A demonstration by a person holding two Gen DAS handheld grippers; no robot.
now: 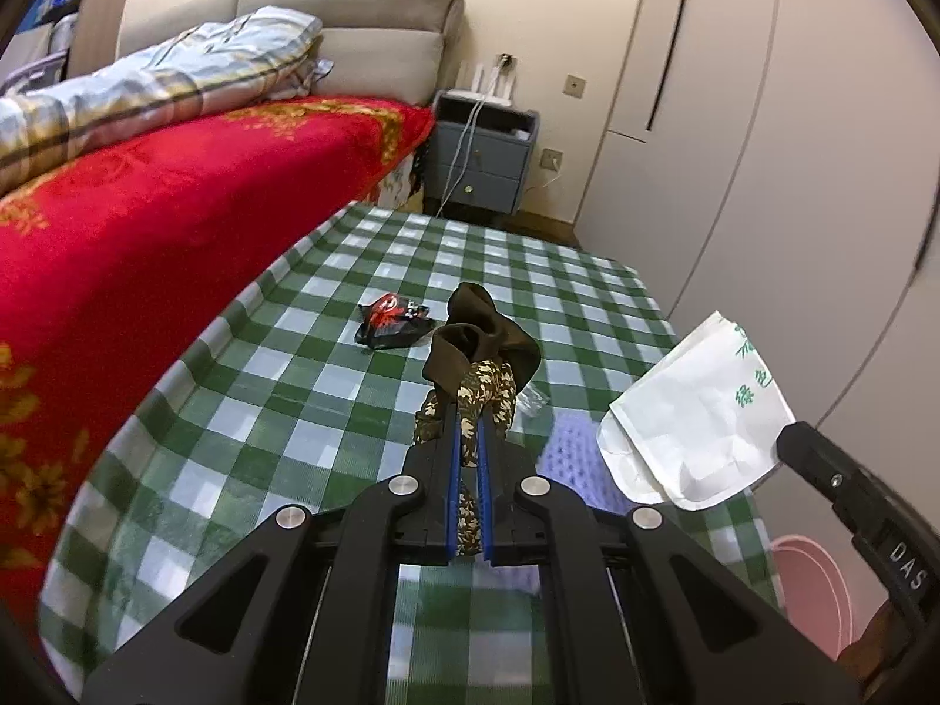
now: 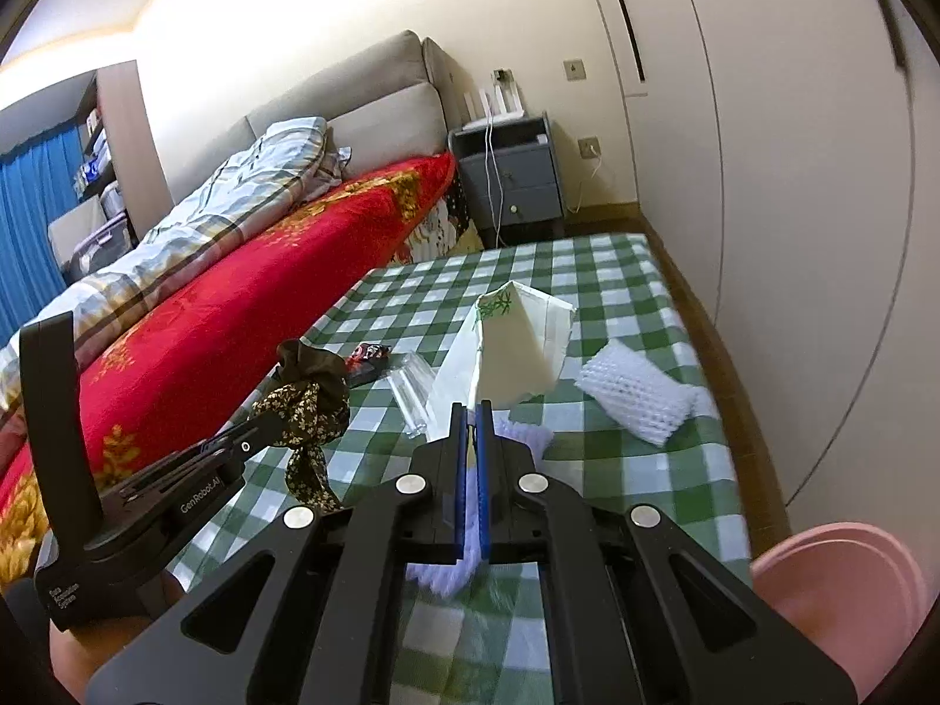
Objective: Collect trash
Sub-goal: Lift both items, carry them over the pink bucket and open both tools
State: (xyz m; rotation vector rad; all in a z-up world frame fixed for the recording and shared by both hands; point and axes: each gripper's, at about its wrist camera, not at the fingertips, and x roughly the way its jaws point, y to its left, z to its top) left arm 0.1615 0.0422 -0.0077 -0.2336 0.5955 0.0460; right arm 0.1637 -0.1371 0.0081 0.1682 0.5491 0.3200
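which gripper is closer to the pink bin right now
Right. The right gripper, holding the white paper bag, is beside the pink bin; the left gripper is further away, toward the bed.

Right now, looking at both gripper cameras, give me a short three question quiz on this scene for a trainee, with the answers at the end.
1. True or false: the left gripper is shut on the patterned fabric scrunchie.
2. What does the right gripper hold? A) the white foam net B) the white paper bag C) the red and black wrapper
3. Fill in: the white foam net lies on the green checked ____.

Key
1. True; the fabric is pinched between its blue pads.
2. B; the white paper bag is lifted off the cloth.
3. Tablecloth.
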